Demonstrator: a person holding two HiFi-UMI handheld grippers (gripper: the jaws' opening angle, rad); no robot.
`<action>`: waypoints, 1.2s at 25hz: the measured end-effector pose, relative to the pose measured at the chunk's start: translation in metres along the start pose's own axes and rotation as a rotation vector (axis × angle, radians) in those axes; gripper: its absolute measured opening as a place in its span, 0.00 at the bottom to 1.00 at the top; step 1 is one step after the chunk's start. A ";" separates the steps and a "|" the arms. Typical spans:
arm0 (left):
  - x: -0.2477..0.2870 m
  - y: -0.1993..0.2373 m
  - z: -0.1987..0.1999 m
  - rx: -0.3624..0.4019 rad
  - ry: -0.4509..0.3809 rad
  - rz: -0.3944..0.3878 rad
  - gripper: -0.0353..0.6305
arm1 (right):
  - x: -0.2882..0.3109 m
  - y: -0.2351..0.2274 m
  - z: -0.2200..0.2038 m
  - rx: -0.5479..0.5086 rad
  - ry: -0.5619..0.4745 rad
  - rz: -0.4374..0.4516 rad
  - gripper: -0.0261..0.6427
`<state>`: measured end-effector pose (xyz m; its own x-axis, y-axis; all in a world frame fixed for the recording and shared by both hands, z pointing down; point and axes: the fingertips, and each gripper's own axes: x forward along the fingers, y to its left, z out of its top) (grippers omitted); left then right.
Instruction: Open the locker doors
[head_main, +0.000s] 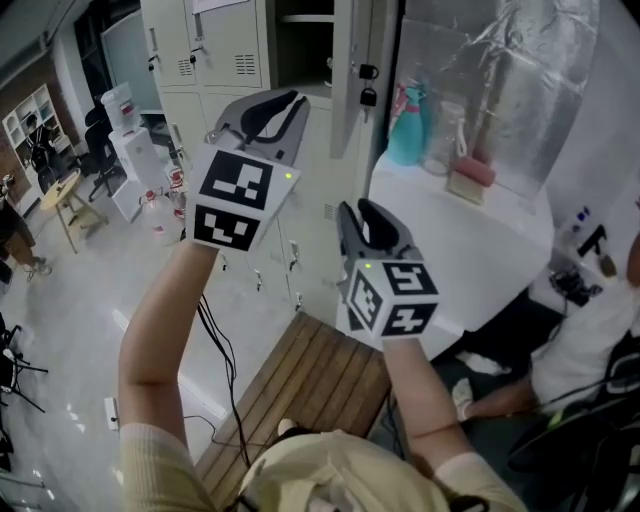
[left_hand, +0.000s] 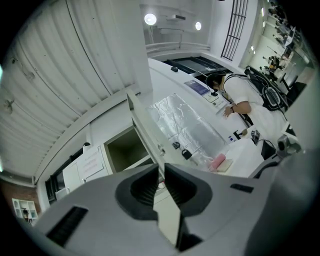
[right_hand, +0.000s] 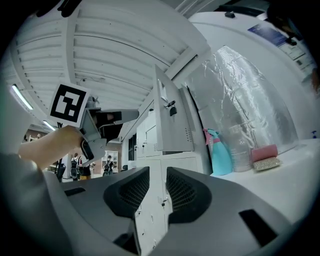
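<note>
A bank of pale grey lockers (head_main: 225, 45) stands ahead. One upper door (head_main: 345, 90) (left_hand: 145, 125) (right_hand: 172, 125) is swung open, with keys (head_main: 366, 88) (left_hand: 186, 153) (right_hand: 171, 107) hanging from its lock; its empty compartment (head_main: 303, 45) (left_hand: 125, 147) shows beside it. My left gripper (head_main: 298, 100) (left_hand: 161, 172) is raised just left of the door's edge, apart from it, its jaws a narrow slit with nothing between them. My right gripper (head_main: 355, 207) (right_hand: 157, 175) is lower, pointing at the closed lower lockers (right_hand: 150, 210), open and empty.
Right of the lockers a white table (head_main: 470, 230) carries a teal spray bottle (head_main: 408, 125), a pink sponge (head_main: 472, 172) and a foil-wrapped shape (head_main: 500, 70). A wooden bench (head_main: 310, 380) lies below me. A person (head_main: 590, 330) sits at the right.
</note>
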<state>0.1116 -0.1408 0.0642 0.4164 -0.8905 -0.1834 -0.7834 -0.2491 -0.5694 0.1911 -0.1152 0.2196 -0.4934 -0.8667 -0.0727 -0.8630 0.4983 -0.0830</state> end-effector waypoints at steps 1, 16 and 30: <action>-0.005 0.007 -0.008 -0.004 0.010 0.003 0.11 | 0.004 0.007 0.000 -0.001 0.000 0.005 0.17; -0.081 0.127 -0.157 -0.136 0.189 0.073 0.11 | 0.095 0.099 -0.020 0.001 0.016 0.048 0.17; -0.055 0.148 -0.235 -0.194 0.290 0.143 0.11 | 0.164 0.085 -0.031 0.008 0.005 0.114 0.17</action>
<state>-0.1357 -0.2178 0.1784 0.1704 -0.9854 0.0008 -0.9084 -0.1574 -0.3874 0.0336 -0.2156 0.2314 -0.5894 -0.8042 -0.0767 -0.8001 0.5942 -0.0822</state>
